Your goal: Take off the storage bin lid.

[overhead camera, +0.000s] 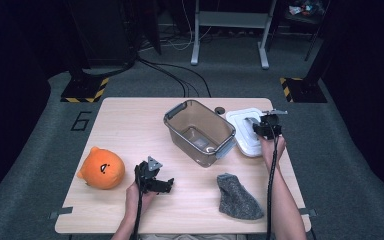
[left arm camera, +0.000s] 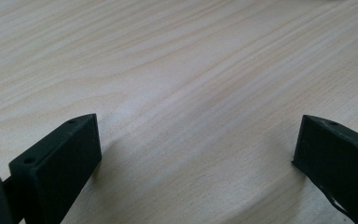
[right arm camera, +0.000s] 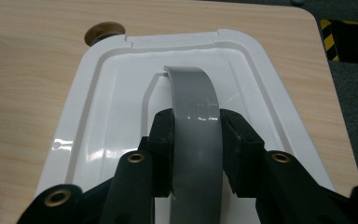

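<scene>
Plush toy [overhead camera: 101, 169], orange and round, lay at the table's [overhead camera: 130, 120] left side. Just right of it the left gripper [overhead camera: 156, 181] rested low near the front edge, its jaws spread wide over bare wood with nothing between them. Past the middle stood a clear brown container [overhead camera: 199, 131], uncovered, set at an angle. A grey sock [overhead camera: 237, 197] lay in front of it, near the table's front edge. Right of the container the white lid [overhead camera: 245, 131] lay flat on the table, just beside the container's right end. The right gripper [right arm camera: 196, 137] was over the lid, its jaws clenched on the lid's grey handle [right arm camera: 193, 107], one pad on each side. A small dark round thing [overhead camera: 220, 110] sat behind the lid.
</scene>
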`<state>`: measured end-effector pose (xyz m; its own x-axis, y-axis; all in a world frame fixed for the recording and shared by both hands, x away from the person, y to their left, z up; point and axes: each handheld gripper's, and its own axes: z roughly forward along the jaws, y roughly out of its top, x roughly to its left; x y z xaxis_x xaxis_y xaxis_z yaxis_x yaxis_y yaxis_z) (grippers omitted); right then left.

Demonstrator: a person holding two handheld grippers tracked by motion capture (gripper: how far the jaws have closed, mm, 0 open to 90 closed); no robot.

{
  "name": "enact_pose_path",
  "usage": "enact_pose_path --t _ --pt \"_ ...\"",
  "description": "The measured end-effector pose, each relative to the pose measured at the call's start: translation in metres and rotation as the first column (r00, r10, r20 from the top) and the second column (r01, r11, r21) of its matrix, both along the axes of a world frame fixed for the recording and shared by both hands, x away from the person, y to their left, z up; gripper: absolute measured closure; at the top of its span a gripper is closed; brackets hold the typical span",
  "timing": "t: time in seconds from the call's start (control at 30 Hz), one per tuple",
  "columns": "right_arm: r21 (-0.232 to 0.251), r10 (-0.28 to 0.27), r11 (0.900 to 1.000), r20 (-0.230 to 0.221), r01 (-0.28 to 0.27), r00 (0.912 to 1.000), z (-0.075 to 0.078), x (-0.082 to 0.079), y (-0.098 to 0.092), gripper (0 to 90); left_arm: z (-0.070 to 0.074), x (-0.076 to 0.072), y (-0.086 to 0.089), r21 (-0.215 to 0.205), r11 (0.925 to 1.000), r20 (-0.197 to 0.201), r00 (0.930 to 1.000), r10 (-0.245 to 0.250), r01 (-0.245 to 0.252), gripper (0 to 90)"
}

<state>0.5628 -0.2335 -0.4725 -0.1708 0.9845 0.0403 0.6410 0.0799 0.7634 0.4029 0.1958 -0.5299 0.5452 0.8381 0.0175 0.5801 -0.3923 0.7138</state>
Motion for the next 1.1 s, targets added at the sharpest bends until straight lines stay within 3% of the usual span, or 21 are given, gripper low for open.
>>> enact_pose_path --t 0.4,0.53,0.67,0.93,1.03,1.1 --pt "-0.028 -0.01 1.0 -0.02 0.01 0.9997 -0.016 0.006 0.001 66.2 0.0 0.0 0.0 0.001 1.0 0.0 1.0 0.0 0.0 0.4" --pt "-0.013 -0.017 1.0 -0.03 0.016 0.9994 -0.018 0.007 0.0 62.6 0.0 0.0 0.0 0.0 1.0 0.0 1.0 0.0 0.0 0.4" --pt "0.023 0.008 1.0 -0.03 -0.007 0.9995 -0.014 0.003 -0.004 45.2 0.0 0.0 0.0 -0.001 1.0 -0.001 1.0 0.0 0.0 0.4" --pt "0.031 0.049 0.998 -0.044 -0.048 0.9978 -0.006 -0.015 -0.014 17.3 0.0 0.0 0.0 0.005 1.0 0.004 1.0 -0.005 0.005 0.0" --pt "0.013 0.057 0.998 -0.014 -0.057 0.9983 -0.002 -0.027 -0.017 14.3 0.0 0.0 0.0 0.003 1.0 0.005 1.0 -0.003 0.003 0.0" --pt "0.016 0.081 0.997 -0.022 -0.081 0.9965 0.001 -0.035 -0.02 13.0 0.0 0.0 0.0 0.004 1.0 0.0 1.0 -0.004 0.004 0.0"
